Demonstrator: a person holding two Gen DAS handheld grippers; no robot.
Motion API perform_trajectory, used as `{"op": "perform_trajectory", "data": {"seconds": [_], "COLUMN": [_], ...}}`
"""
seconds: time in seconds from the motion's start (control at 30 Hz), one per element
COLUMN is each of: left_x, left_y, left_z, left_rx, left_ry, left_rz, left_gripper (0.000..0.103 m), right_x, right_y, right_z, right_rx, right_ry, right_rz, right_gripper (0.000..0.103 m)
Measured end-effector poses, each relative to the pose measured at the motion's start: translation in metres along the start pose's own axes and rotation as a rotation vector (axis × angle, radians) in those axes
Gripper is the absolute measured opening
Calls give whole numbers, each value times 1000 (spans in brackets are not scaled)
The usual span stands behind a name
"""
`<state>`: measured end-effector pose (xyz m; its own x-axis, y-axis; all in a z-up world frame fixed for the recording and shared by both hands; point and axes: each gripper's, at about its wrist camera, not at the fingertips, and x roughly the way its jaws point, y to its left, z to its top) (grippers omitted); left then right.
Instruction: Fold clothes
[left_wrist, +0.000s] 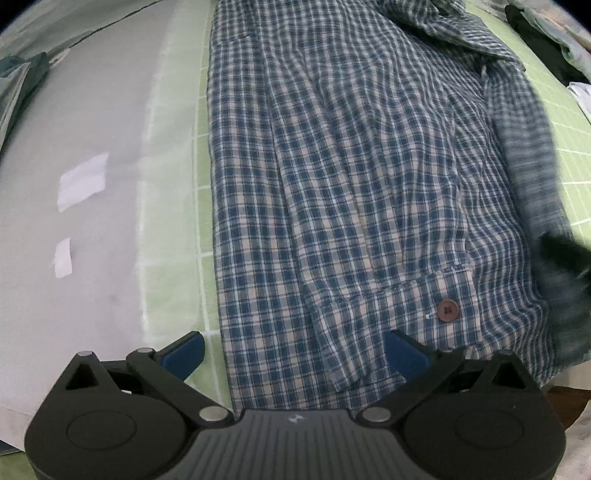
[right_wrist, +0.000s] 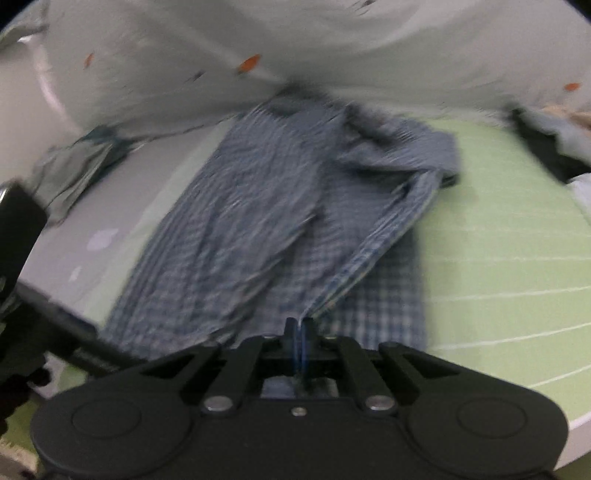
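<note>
Here the checked shirt (left_wrist: 332, 184) is lying flat on the green gridded mat (right_wrist: 498, 258), and the right gripper (right_wrist: 298, 332) is pinching its side edge in closed jaws, apparently folding it inward. The left gripper (left_wrist: 295, 354) is hovering with jaws open over the hem, likely needing to pin it; beyond the mat, a grey worktop (left_wrist: 74, 258) and other clothes (right_wrist: 74, 166) are showing.

No legible text, label or number on any surface in view.
</note>
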<state>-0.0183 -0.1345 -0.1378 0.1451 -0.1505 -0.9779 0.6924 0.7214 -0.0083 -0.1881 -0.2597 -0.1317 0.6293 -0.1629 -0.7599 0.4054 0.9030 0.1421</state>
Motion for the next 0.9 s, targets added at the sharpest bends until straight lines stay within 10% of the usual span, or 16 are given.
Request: {"op": "perform_trajectory", "data": {"seconds": [0.2,0.47,0.7,0.77,0.83,0.9], "left_x": [10,12,2,2,3,-3], "left_y": [6,5,-4,-4,-2,4], "left_z": [-19,-43,-36,-32,-26,-22], "left_rx": [8,9,13,21,19,-27], "left_ry": [-28,-55,-36,-11,13,4], "left_rz": [-1,0,-1,-6,-24,-61], "left_gripper": [103,103,103,103,103,103], "right_x": [14,-27,-7,-12,-18,-22], "right_y": [6,-18,-19,-17,-21,-30], "right_z": [-19,-23,-27,-19,-8,6], "right_rx": [74,215,182,149,120,102], "right_ry": [88,-56,78,55,9,-47], "right_rz": [34,-32,-68,-78,-121,-163], "right_gripper": [6,21,21,41,83,94]}}
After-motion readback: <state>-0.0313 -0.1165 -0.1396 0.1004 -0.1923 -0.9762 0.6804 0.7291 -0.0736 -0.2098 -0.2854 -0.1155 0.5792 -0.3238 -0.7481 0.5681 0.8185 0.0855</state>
